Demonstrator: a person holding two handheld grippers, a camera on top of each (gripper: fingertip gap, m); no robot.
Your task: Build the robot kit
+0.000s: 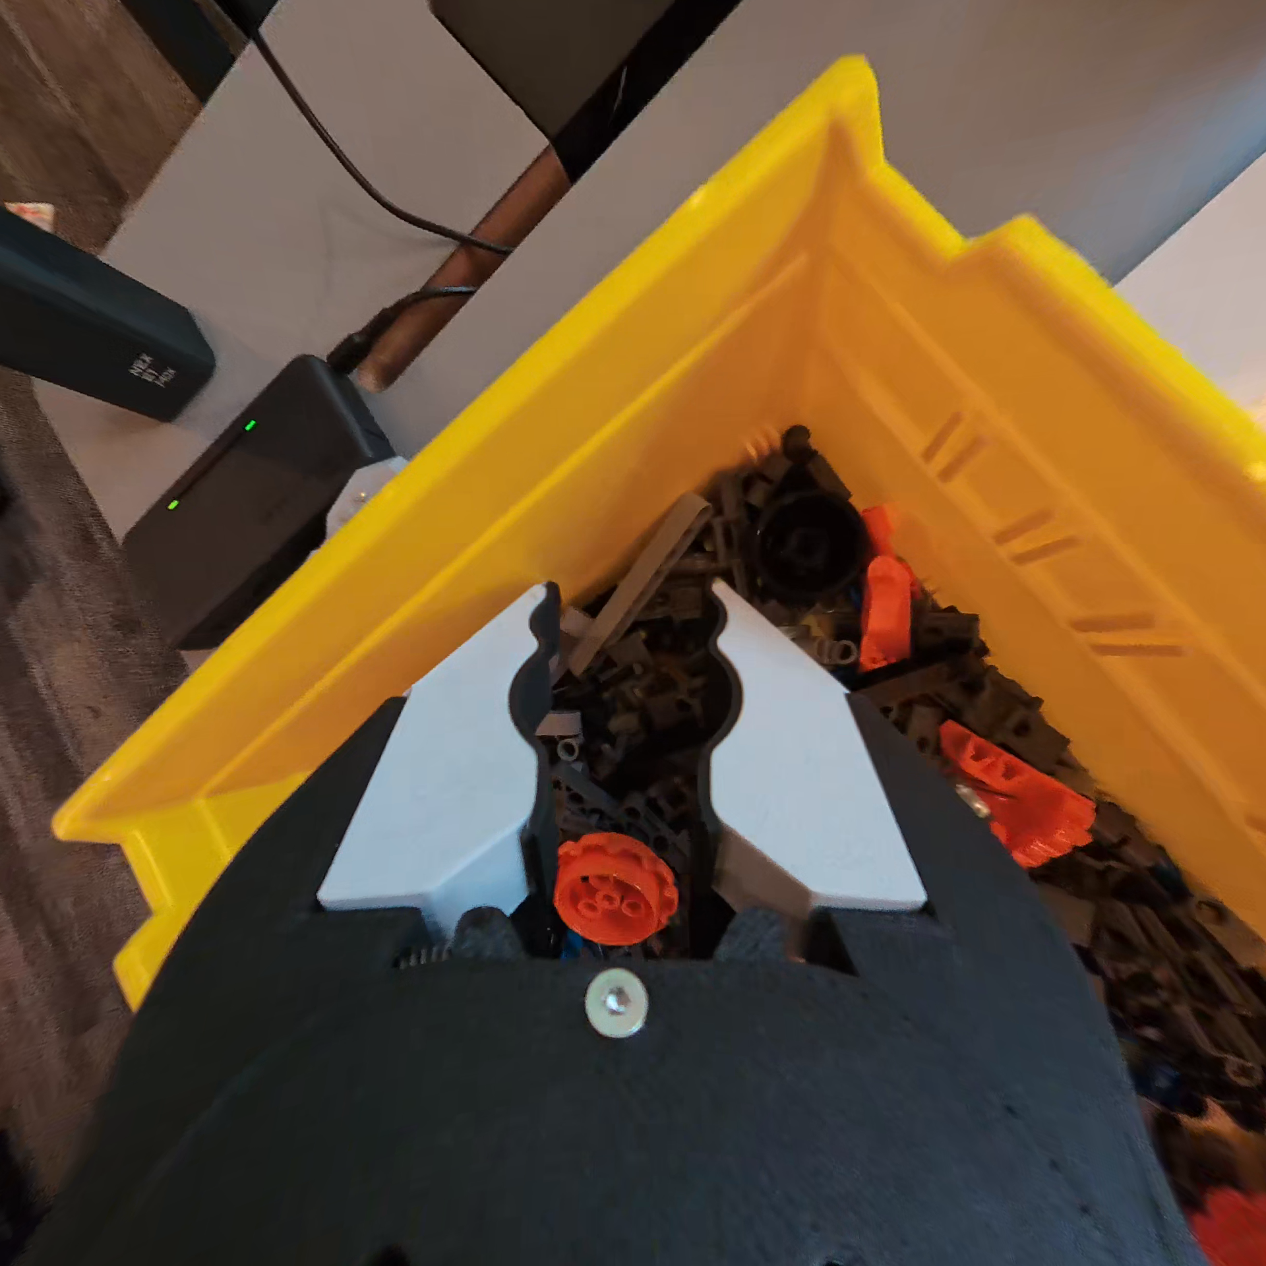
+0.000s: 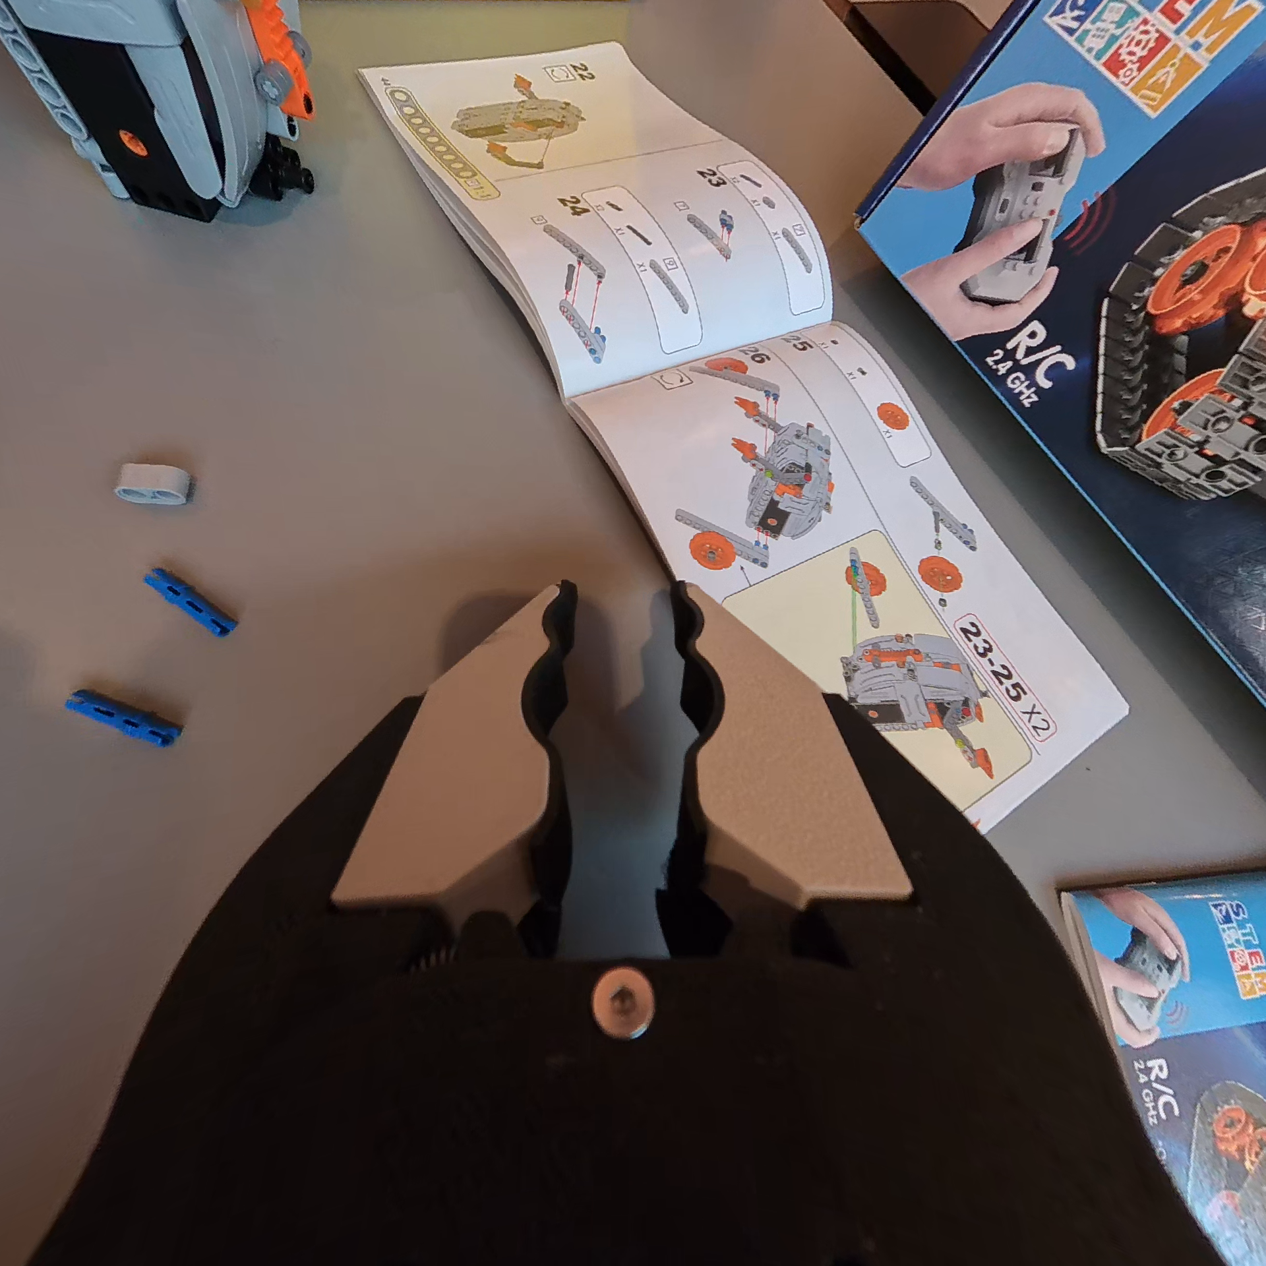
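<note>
My left gripper [image 1: 634,596] is open and points down into a yellow bin [image 1: 616,438] filled with dark grey and black building pieces [image 1: 658,692]. An orange wheel [image 1: 615,888] shows in the gap near the finger bases; I cannot tell if it touches them. A grey beam [image 1: 651,568] and a black tyre [image 1: 812,541] lie just past the tips. My right gripper [image 2: 623,592] is open and empty above a grey table [image 2: 342,383], beside an open instruction booklet [image 2: 685,288]. Two blue pins [image 2: 190,603] [image 2: 123,716] and a small grey link [image 2: 154,485] lie to its left.
More orange pieces [image 1: 887,610] [image 1: 1021,801] lie in the bin. Black devices [image 1: 253,493] and cables [image 1: 329,144] sit left of the bin. A part-built grey, black and orange model [image 2: 157,103] stands at far left. A blue toy box [image 2: 1110,288] lies right, a blue booklet [image 2: 1192,1055] at lower right. The tips of one gripper are about 40 cm away from the tips of the other. To reach the orange wheel [image 1: 615,888] in a straight line is about 9 cm for my left fingers, about 45 cm for my right. My right gripper is the nearer one to the small grey link [image 2: 154,485]: about 11 cm, against 35 cm.
</note>
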